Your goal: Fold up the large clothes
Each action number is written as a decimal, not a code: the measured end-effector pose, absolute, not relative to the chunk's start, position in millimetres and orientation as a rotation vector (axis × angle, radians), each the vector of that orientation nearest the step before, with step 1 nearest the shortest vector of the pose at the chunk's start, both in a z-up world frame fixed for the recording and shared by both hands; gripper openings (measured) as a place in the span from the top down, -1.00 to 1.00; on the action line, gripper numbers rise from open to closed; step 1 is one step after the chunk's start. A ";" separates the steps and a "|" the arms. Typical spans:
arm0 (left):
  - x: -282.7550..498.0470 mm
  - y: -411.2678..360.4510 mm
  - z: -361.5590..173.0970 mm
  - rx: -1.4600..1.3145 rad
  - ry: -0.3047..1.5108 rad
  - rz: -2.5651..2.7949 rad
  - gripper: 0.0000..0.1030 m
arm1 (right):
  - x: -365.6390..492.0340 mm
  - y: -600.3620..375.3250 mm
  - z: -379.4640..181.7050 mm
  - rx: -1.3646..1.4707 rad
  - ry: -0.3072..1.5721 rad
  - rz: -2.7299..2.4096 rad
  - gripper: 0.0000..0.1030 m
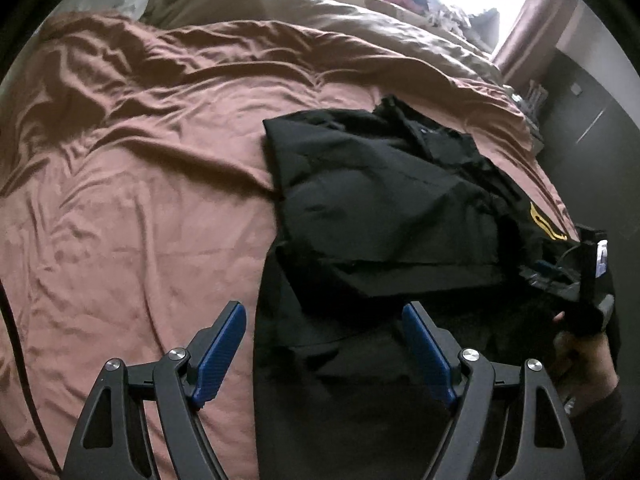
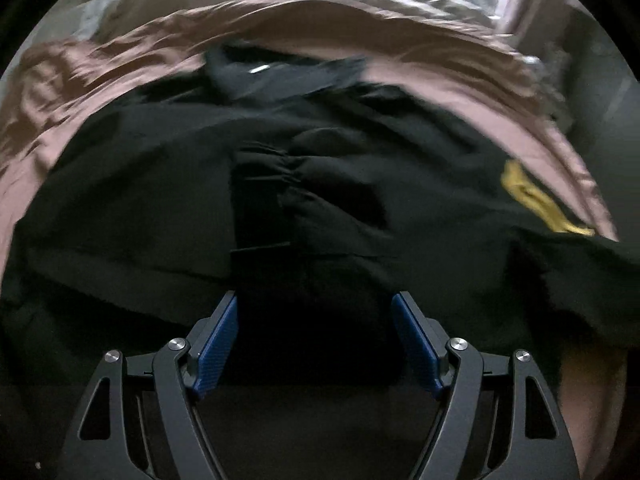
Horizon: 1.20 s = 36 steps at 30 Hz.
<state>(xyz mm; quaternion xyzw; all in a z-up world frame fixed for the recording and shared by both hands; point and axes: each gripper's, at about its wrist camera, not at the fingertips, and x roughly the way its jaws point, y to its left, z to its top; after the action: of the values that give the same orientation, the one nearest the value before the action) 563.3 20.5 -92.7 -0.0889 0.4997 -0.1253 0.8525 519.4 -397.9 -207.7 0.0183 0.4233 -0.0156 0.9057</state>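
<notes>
Motion blur smears the black garment point(image 2: 320, 168) and yellow print point(image 2: 536, 200).

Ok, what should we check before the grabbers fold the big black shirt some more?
1. Left gripper open and holding nothing: ok.
2. Right gripper open, fingers wide over the cloth: ok.
3. Black shirt lying on the brown bedsheet, not hanging off: cannot tell, its near part runs out of view.
4. Shirt smooth: not ok, it is bunched and partly folded over itself.
5. Yellow print showing on the shirt's right side: ok.
6. Right view sharp enough to aim: not ok, it is blurred.
</notes>
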 end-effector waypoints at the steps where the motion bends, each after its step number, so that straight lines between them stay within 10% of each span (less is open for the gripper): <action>1: 563.5 21.0 -95.8 -0.190 1.054 -0.262 -0.58 | 518.3 -409.4 -205.1 0.048 0.859 -0.065 -0.45; 11: 575.1 11.2 -120.4 -0.121 1.078 -0.239 -0.58 | 478.0 -528.3 -207.4 0.341 0.815 -0.061 -0.45; 28: 609.1 -14.0 -175.5 0.019 1.162 -0.162 -0.12 | 544.3 -555.1 -288.4 0.660 0.892 0.152 0.54; 36: 621.9 -2.2 -180.5 -0.023 1.161 -0.089 -0.12 | 539.0 -553.4 -276.3 0.616 0.885 0.109 0.54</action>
<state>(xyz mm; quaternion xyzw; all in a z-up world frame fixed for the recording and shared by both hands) 621.9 -2.2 -180.5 -0.0110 0.5484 -0.0422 0.8351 539.0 -553.4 -276.3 0.2930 0.4213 0.0517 0.8567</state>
